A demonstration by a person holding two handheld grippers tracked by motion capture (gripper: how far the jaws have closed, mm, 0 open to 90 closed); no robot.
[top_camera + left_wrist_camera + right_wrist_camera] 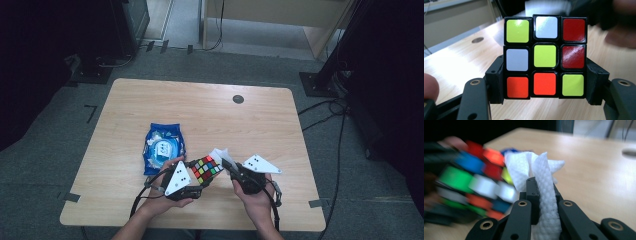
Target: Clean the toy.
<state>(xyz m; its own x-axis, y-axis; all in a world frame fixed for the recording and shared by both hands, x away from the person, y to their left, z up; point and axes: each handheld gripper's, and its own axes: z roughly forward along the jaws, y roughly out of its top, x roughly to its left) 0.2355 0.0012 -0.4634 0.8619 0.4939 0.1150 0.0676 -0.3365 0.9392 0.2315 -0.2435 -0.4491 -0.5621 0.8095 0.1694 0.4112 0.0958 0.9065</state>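
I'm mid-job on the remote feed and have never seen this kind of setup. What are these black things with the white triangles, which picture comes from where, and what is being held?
There is no robot arm here. A person holds a hand-held claw in each hand, and the pale three-cornered plates sit on top of them. The high view looks down on the wooden table from above the person's side. The other two pictures come from cameras riding on the claws, looking along their black jaws.

The left claw is shut on a puzzle cube, its jaws pressing the cube's two sides, with the cube lifted off the table. The right claw is shut on a white wipe, which is right beside the cube; whether it touches, I cannot tell. On the table to the left lies a blue pack of wipes. A small dark round disc is on the far side of the tabletop.
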